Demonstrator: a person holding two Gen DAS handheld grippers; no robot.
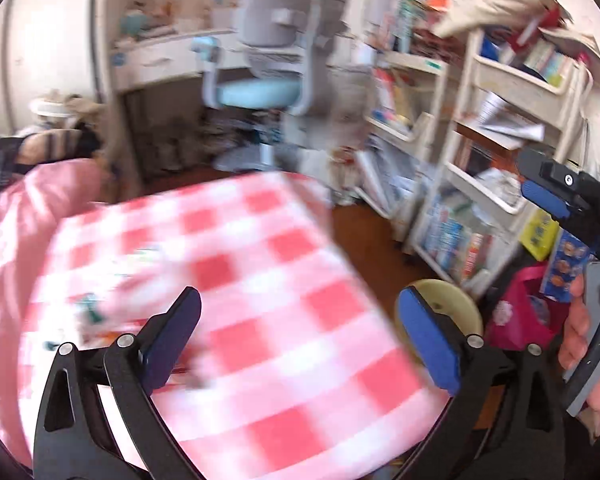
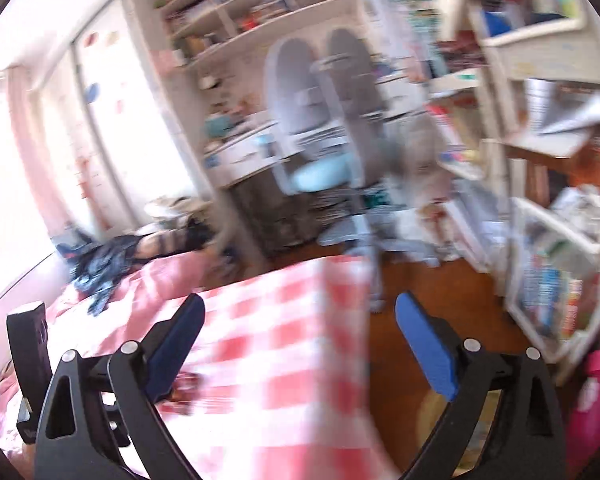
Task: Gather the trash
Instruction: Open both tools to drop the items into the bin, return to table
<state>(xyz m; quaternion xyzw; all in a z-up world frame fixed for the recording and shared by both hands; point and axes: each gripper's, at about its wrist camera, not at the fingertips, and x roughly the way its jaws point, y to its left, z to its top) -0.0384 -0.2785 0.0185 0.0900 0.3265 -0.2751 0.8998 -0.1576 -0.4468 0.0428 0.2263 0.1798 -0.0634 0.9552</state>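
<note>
My left gripper [image 1: 300,296] hovers open over a red-and-white checked blanket [image 1: 284,280] on a bed, with nothing between its blue pads. Blurred small scraps [image 1: 92,312] lie on the blanket to its left. One blue-padded finger [image 1: 540,196] of the right tool shows at the right edge, with a hand [image 1: 580,336] on its grey trigger. My right gripper [image 2: 300,298] is also open and empty, above the checked blanket's [image 2: 268,344] corner. A dark red wrapper-like scrap [image 2: 184,390] lies by its left finger. The left tool's black body [image 2: 28,360] shows at the left edge.
A pink bag [image 1: 520,316] and a round yellowish object [image 1: 448,304] stand on the brown floor beside the bed. Beyond are a grey-and-blue desk chair [image 1: 268,80], a desk [image 1: 160,60] and crowded white bookshelves [image 1: 500,140]. Dark clothing [image 2: 100,264] lies on a pink quilt [image 2: 152,284].
</note>
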